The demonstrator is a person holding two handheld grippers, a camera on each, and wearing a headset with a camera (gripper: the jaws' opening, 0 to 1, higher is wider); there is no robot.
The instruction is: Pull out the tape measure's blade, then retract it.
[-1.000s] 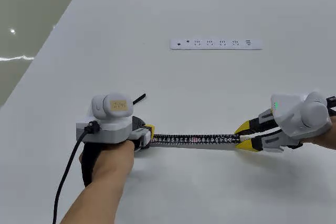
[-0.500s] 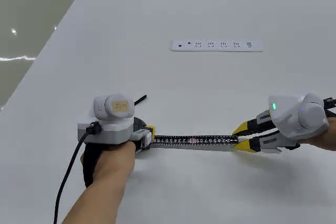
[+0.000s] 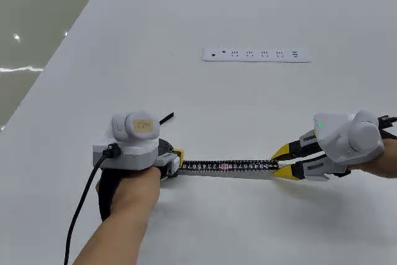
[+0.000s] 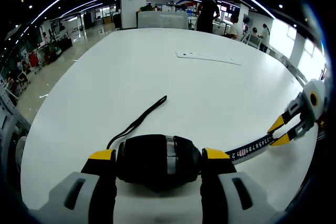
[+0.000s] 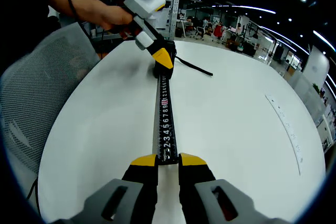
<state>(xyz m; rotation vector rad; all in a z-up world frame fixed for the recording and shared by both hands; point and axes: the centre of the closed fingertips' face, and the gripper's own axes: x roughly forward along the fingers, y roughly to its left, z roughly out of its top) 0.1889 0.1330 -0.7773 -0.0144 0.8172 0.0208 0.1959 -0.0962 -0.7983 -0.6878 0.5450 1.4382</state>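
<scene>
Tape measure point(image 4: 157, 161) held at both ends, blade point(image 3: 229, 166) out

On the black case of the tape measure, the left gripper point(image 4: 159, 155) is closed tight, w/ one yellow-tipped jaw on each side. The case sits on the white table point(image 3: 186, 29). In the head view this gripper is at lower left, w/ a hand point(image 3: 133, 192) around its handle & a black cable point(image 3: 80, 203) hanging off the back.

At the other end, the right gripper point(image 5: 168, 159) is squeezed almost closed on the tip of the blade. Its 2 yellow jaw tips pinch the tip from both sides. The other hand point(image 3: 383, 158) holds it at the right edge of the head view.

The blade runs straight btw the 2 grippers. It is dark w/ white numbers & has a red mark partway along. It is low over the table or lying on it, can't tell which.

A thin black strap point(image 4: 139, 120) comes off the case & lies on the table, pointing away from the person. A white power strip point(image 3: 255, 54) lies flat farther back, well apart from the blade. Past the table's left edge is a shiny floor point(image 3: 31, 35). In the right gripper view, a grey mesh chair point(image 5: 47, 82) stands just beside the table.
</scene>
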